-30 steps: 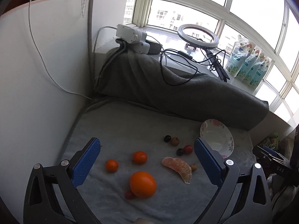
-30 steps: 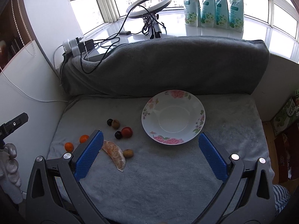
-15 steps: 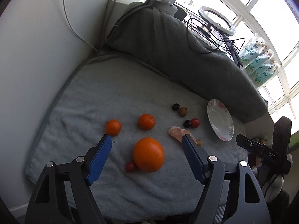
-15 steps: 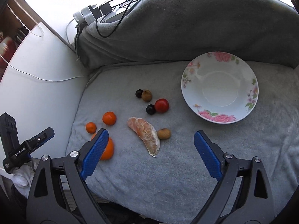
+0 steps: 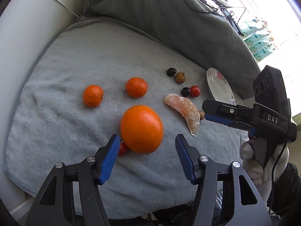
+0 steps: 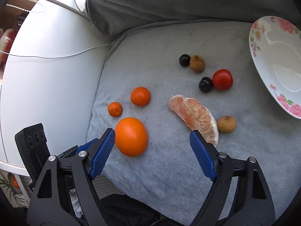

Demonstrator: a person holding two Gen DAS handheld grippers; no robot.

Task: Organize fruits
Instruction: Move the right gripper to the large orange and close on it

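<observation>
A large orange (image 5: 141, 129) lies on the grey towel (image 5: 75, 60), just ahead of my open left gripper (image 5: 147, 145), whose blue pads flank its near side. A small red tomato (image 5: 122, 148) touches the left pad. Two mandarins (image 5: 93, 95) (image 5: 136, 87), a peeled pomelo segment (image 5: 185, 111), dark and brown small fruits and a red tomato (image 5: 195, 91) lie beyond. My right gripper (image 6: 152, 139) is open, low over the towel between the orange (image 6: 131, 136) and the segment (image 6: 195, 115). The floral plate (image 6: 278, 60) is empty at the right.
A grey rolled blanket (image 5: 178, 22) rises behind the towel, with cables on top. A white wall panel (image 6: 47, 71) stands on the left side. The towel's front edge (image 5: 131, 212) is close below both grippers. A brown longan (image 6: 226, 124) lies beside the segment.
Both grippers have dropped and moved forward toward the fruits. The left one now sits close at the large orange; the right one came left and down, leaving the plate at the frame edge.
</observation>
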